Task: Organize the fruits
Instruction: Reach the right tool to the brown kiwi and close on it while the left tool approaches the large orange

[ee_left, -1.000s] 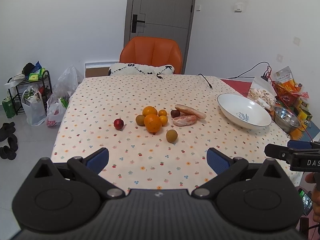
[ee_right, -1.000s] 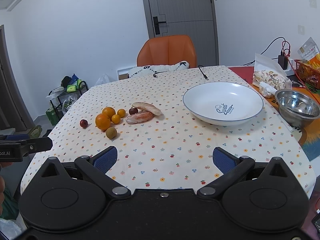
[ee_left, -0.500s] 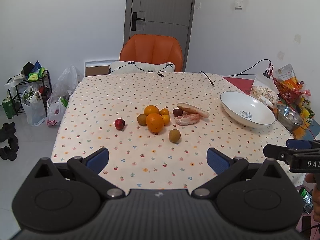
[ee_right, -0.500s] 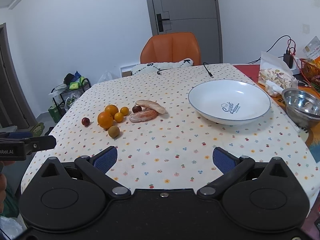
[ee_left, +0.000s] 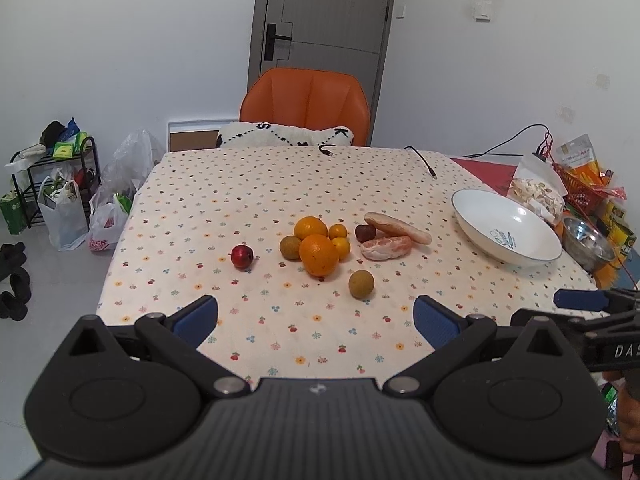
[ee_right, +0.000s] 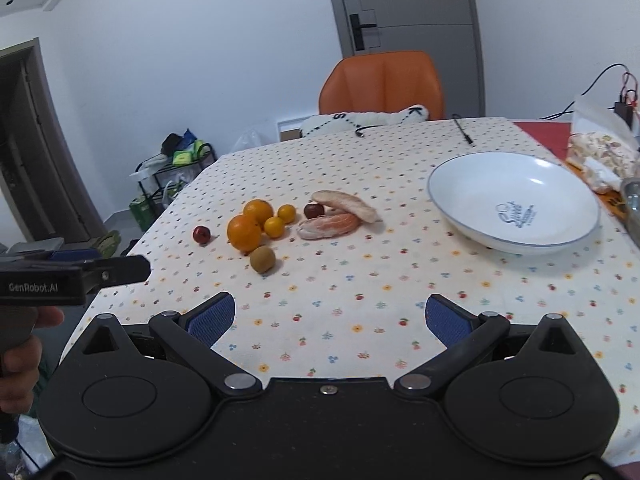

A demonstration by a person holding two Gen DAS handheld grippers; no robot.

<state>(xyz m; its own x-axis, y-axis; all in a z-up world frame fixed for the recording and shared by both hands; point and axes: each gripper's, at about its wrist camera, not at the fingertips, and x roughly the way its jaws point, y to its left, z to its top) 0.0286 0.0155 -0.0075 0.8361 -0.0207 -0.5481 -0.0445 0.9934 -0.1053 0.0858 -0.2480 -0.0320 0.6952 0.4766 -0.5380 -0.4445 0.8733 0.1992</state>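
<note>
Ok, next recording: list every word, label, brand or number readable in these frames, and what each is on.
"GenRobot.AI": side of the left gripper, seen from the right wrist.
"DAS", cut off at the frame edge: side of the right gripper, seen from the left wrist.
"Sweet", script, with smaller unreadable lines beneath: inside the white bowl.
"S" and "K": black letters on the white cushion.
Red print on the white plastic bag: too blurred.
Snack packets: too small.

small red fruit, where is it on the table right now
The small red fruit sits alone on the tablecloth, on the left of the orange cluster in both wrist views, apart from the other fruit and farthest from the white bowl.
</note>
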